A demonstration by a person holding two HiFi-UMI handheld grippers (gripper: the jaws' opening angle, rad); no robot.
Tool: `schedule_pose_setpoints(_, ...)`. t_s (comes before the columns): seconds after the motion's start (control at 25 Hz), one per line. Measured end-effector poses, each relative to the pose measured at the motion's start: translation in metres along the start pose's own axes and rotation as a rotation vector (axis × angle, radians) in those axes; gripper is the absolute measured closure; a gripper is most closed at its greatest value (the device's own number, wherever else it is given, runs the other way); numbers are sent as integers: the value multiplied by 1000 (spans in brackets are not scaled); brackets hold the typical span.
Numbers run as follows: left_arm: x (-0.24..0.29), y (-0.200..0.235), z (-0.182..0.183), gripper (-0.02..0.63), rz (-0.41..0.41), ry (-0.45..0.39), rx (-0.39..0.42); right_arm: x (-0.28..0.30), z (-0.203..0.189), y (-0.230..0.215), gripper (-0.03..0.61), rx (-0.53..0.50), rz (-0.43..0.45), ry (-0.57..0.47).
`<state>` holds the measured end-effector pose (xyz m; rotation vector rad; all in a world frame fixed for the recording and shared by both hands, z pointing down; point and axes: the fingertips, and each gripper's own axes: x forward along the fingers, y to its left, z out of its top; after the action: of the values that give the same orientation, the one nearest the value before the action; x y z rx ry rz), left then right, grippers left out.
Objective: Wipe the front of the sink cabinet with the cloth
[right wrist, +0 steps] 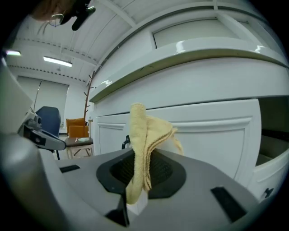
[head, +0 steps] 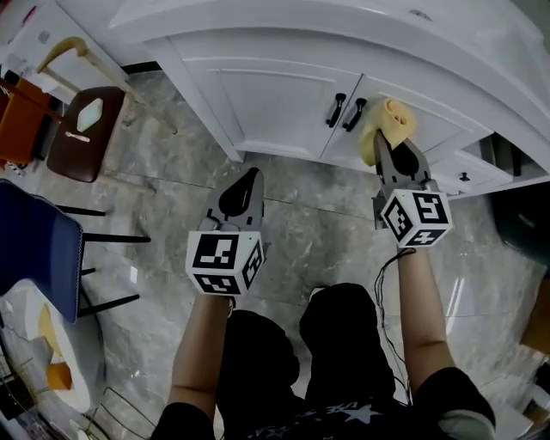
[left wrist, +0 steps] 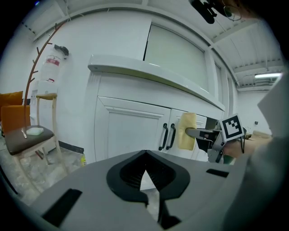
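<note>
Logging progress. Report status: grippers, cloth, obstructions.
Right gripper shut on cloth. Left gripper shut, empty. Cloth at cabinet door, beside handles. Nothing in the way.

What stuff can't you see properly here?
Whether the cloth touches the cabinet door: the cloth covers that spot, head and right gripper views.
The sink: above the counter, cut off by the head view's top edge.
The door handles: mostly behind the cloth, right gripper view.
Inside the drawer: dark, at the right gripper view's edge.
</note>
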<state>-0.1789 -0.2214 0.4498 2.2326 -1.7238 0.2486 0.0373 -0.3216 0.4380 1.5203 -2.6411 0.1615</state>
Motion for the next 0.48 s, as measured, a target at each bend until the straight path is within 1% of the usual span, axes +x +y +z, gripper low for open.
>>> schedule_pose_setpoints(0.08, 13, 6, -8, 598, -11, -26, 5, 9, 2, 2, 517, -13, 10, -44)
schedule_pose_setpoints(0.2, 30, 13, -15, 598, -32, -59, 20, 19, 7, 4, 517, -60, 31, -98)
schedule_pose_setpoints(0.32, 41, 12, -11, 598, -62, -112, 60, 24, 11, 2, 515, -112, 40, -137)
schedule_pose_setpoints(0.48, 37, 2, 5, 598, -85, -198, 107, 23, 10, 1, 517, -121, 45, -137)
